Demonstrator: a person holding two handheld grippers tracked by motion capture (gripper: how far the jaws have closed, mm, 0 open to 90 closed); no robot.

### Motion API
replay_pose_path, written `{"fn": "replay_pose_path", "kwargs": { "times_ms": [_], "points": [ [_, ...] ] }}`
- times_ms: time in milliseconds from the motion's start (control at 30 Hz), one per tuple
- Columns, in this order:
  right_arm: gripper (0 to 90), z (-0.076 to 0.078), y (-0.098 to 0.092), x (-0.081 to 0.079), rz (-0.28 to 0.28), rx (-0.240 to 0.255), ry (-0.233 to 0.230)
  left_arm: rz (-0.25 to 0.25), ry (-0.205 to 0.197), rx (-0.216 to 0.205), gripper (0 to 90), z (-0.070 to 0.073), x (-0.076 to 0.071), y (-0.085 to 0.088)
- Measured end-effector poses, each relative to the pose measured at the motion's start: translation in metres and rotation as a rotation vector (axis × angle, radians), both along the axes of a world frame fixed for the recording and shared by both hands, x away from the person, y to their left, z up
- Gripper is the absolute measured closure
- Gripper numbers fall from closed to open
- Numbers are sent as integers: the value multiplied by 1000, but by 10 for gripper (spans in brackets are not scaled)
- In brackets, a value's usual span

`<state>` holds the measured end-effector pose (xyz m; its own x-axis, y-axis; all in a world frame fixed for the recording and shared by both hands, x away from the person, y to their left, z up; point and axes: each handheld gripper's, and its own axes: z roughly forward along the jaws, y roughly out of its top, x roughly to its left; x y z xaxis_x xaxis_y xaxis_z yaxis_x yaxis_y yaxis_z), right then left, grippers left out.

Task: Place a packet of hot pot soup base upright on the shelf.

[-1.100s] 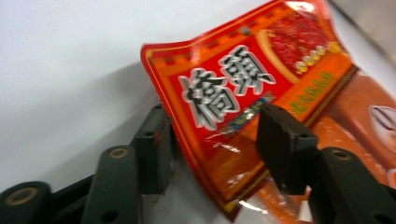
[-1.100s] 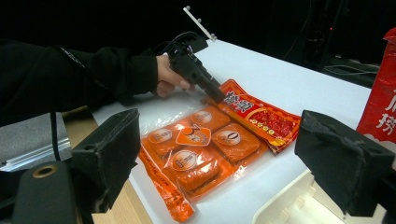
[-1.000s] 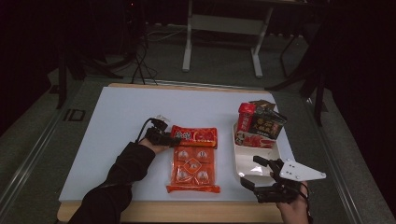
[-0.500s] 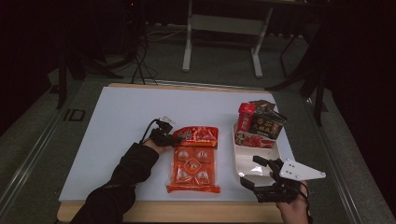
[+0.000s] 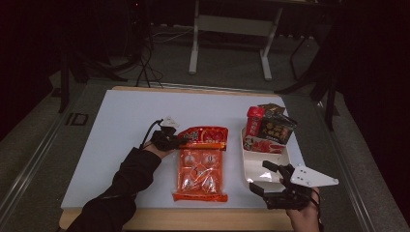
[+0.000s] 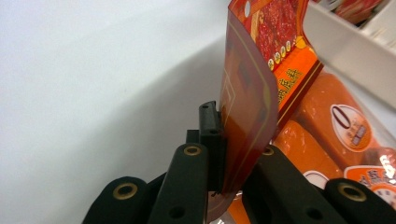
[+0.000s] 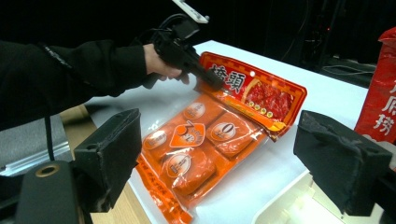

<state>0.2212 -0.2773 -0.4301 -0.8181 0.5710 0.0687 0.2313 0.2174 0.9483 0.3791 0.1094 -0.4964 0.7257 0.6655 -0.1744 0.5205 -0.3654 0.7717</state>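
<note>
An orange snack pack (image 5: 200,166) with several sealed portions lies mid-table, its red header card (image 5: 208,135) lifted at the far end. My left gripper (image 5: 183,140) is shut on the left corner of that header card (image 6: 245,100), which stands upright between the jaws. The pack (image 7: 196,149) and the left gripper (image 7: 205,74) clamping the card also appear in the right gripper view. My right gripper (image 5: 263,176) hovers open near the table's front right, just over the near end of a white tray (image 5: 256,166), with nothing between its jaws.
The white tray holds upright red and dark snack bags (image 5: 268,128) at its far end. The white table surface (image 5: 121,121) is bare at the left and back. The wooden table edge (image 5: 193,220) runs along the front. Metal stand legs (image 5: 229,38) rise behind.
The left gripper has moved slightly right and closed on the pack's header card, tilting it up. The right gripper has stayed put.
</note>
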Motion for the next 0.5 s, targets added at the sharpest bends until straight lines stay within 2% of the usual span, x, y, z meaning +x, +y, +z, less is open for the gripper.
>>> {"fn": "replay_pose_path", "kwargs": {
  "times_ms": [300,367,500],
  "points": [
    [144,-1,-2,1,-39,-20,-3,-14,-53,-49,896,25,-20,3],
    [144,0,-2,2,-35,-10,-13,-18,-58,-59,897,30,-25,4],
    [149,1,-1,1,-39,-33,-64,-25,-69,-77,897,37,-32,5]
  ]
}}
